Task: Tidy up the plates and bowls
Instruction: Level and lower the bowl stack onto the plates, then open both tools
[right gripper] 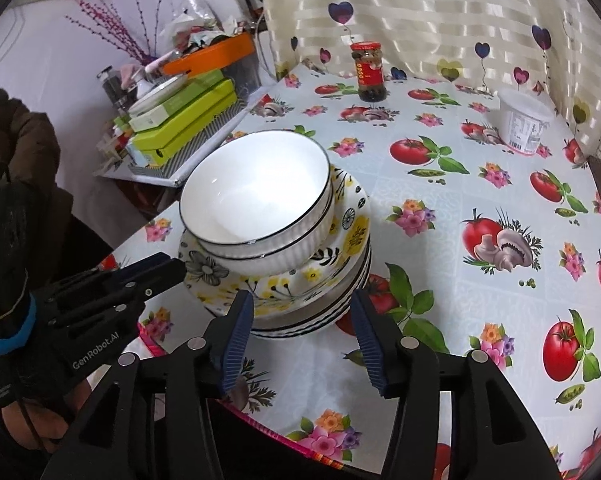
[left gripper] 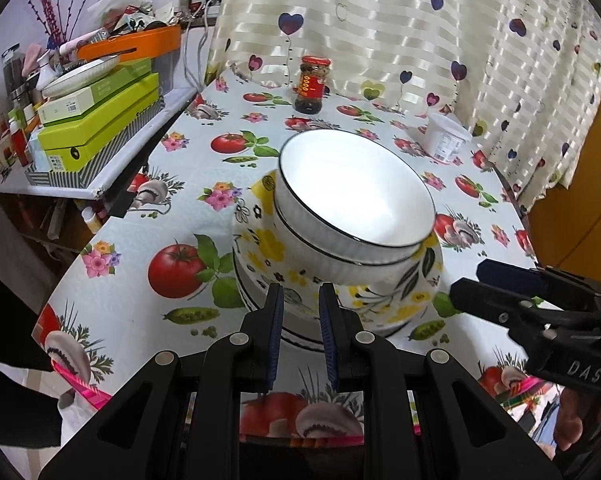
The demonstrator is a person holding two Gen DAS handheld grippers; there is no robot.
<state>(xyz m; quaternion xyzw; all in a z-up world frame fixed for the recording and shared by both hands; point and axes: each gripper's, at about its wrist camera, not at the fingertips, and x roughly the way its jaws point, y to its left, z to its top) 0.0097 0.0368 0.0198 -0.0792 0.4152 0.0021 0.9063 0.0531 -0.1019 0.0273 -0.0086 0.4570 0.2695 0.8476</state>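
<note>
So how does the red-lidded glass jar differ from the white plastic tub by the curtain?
The red-lidded glass jar is tall, narrow and dark inside, with a red label; the white plastic tub is squat, wide and opaque, with a small printed label. The jar's lid is red, the tub's white. Both stand upright on the patterned tablecloth, apart from the dish stack.

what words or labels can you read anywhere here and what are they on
"DAS": side of the right gripper.
"GenRobot.AI": side of the left gripper.
Red jar label: too blurred to read.
White tub label: too small.
Green boxes: print too small.
</note>
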